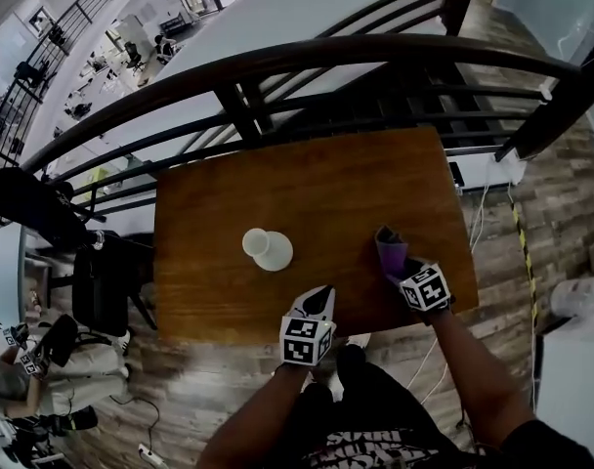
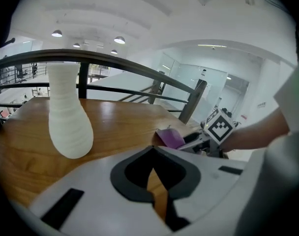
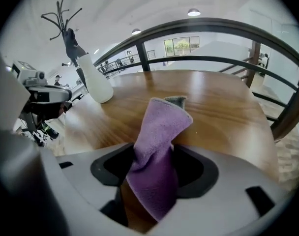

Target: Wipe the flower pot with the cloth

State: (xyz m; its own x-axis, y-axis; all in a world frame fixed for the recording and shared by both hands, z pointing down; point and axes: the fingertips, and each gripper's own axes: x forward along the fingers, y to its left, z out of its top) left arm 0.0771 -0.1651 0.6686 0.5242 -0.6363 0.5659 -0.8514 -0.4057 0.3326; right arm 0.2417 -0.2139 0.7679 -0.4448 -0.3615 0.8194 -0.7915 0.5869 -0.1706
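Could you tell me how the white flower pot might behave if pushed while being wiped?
The ribbed flower pot looks rigid, probably brittle. Tall and unsupported, it may tip or slide on the glossy wooden table.

The head view looks steeply down from above the table (image 1: 326,193), taking in its whole top, with the railing (image 1: 277,62) beyond the far edge and the left gripper (image 1: 321,299) and right gripper (image 1: 399,262) at the near edge. The left gripper view sits low and close over that near edge and faces across the top toward the railing, with the pot (image 2: 68,112) near at its left and the cloth (image 2: 170,137) at its right. The right gripper view, equally low, faces along its jaws across the same top, so both share the pot, the railing and the wood between.
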